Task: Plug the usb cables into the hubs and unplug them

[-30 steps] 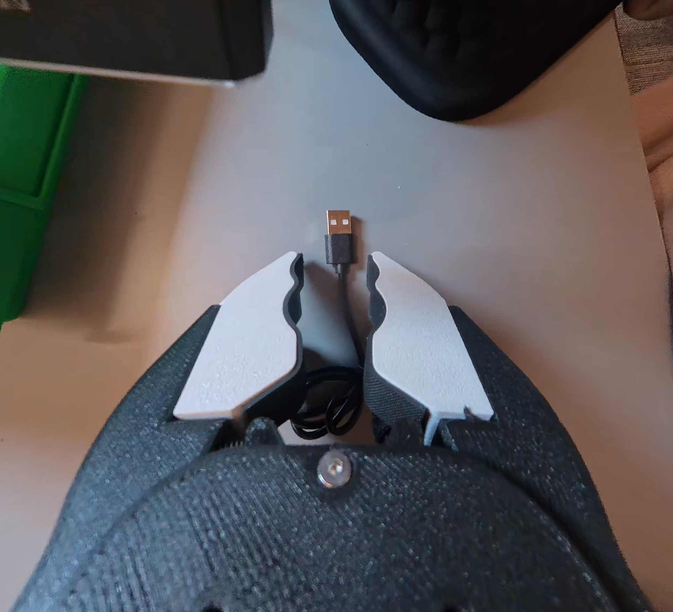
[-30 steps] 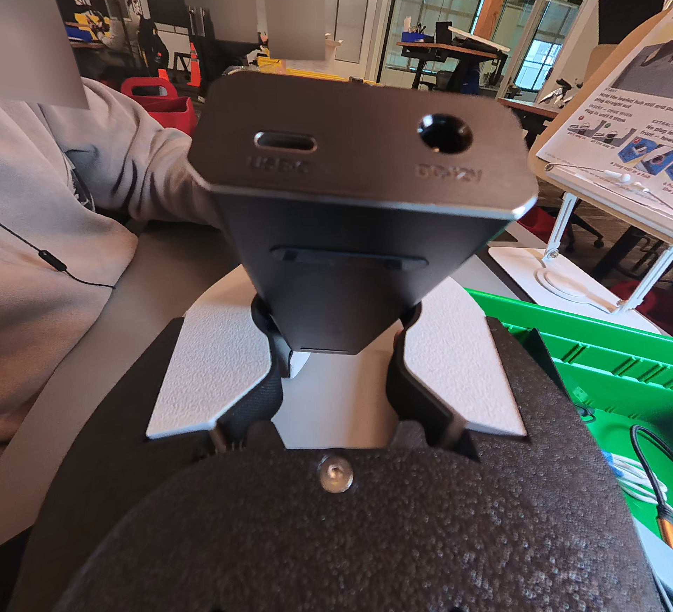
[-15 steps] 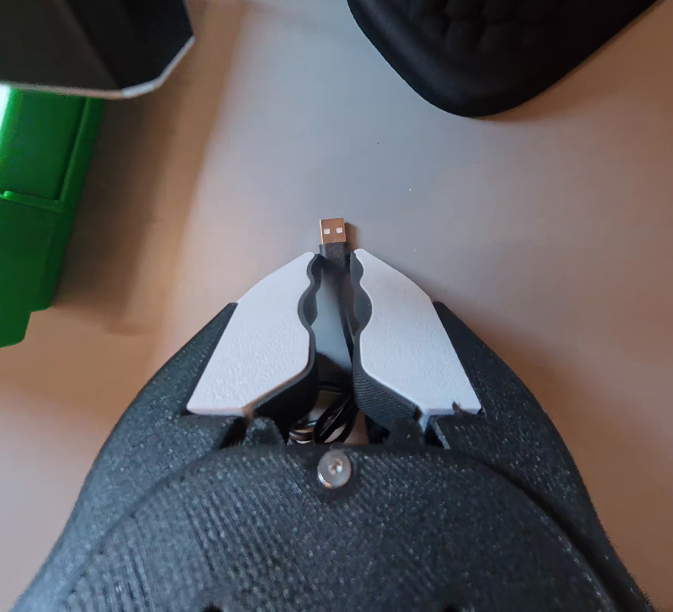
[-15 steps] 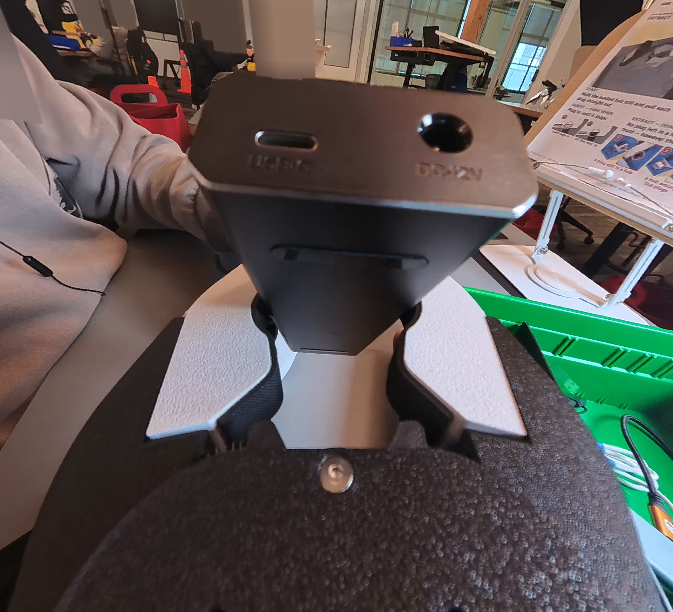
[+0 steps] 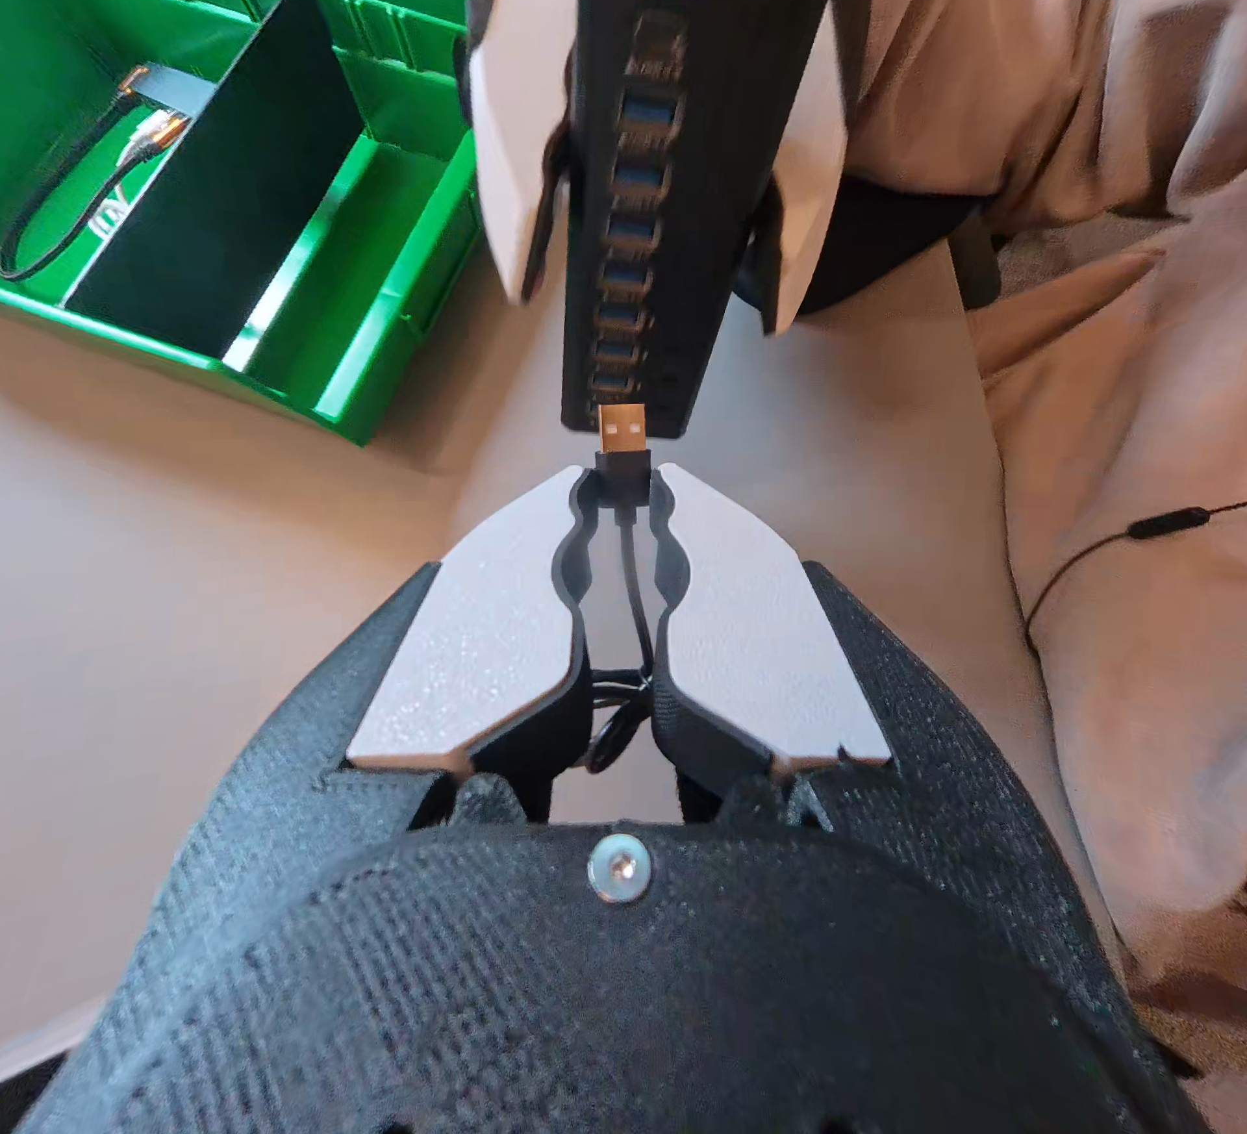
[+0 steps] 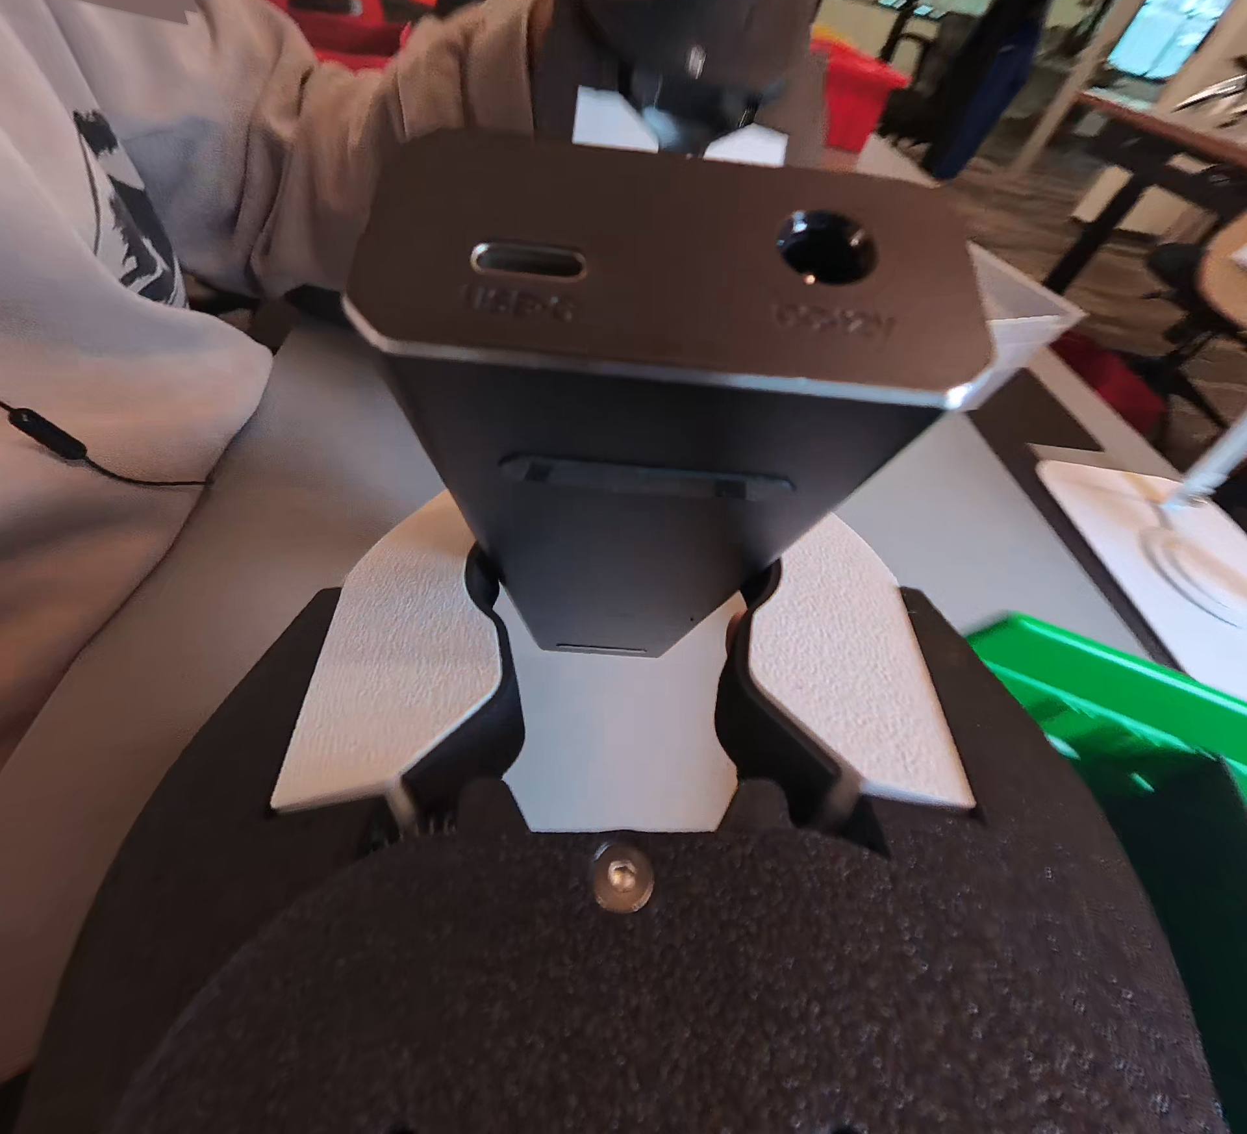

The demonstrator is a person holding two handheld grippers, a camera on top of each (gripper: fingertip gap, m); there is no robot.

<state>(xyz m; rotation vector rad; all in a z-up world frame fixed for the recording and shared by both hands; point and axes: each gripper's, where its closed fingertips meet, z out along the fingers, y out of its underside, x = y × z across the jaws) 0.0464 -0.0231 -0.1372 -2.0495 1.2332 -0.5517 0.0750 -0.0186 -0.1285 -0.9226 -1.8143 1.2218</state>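
Note:
My left gripper (image 5: 622,481) is shut on the black housing of a USB-A plug (image 5: 623,433); its metal tip points at the near end of a long black hub (image 5: 675,170) with a row of several blue ports. The plug's black cable (image 5: 634,602) runs back between the fingers. My right gripper (image 6: 621,582) is shut on the same hub (image 6: 661,427), which stands up from its jaws; its end face with two sockets faces the camera. In the left wrist view the right gripper's white fingers (image 5: 519,110) clamp the hub's sides. The plug tip sits at the hub's lowest port, not clearly inserted.
A green divided bin (image 5: 378,265) sits on the table at the left, with a black divider (image 5: 223,190) and another cable and small grey hub (image 5: 162,89) inside. The person's light sleeve and torso (image 5: 1079,157) fill the right side. A white stand base (image 6: 1147,535) is at right. My hands' fingertips stand some 4 cm from each other.
My left gripper has lifted the plug off the table and turned up toward the hub. The right gripper has brought the hub over, end toward the plug.

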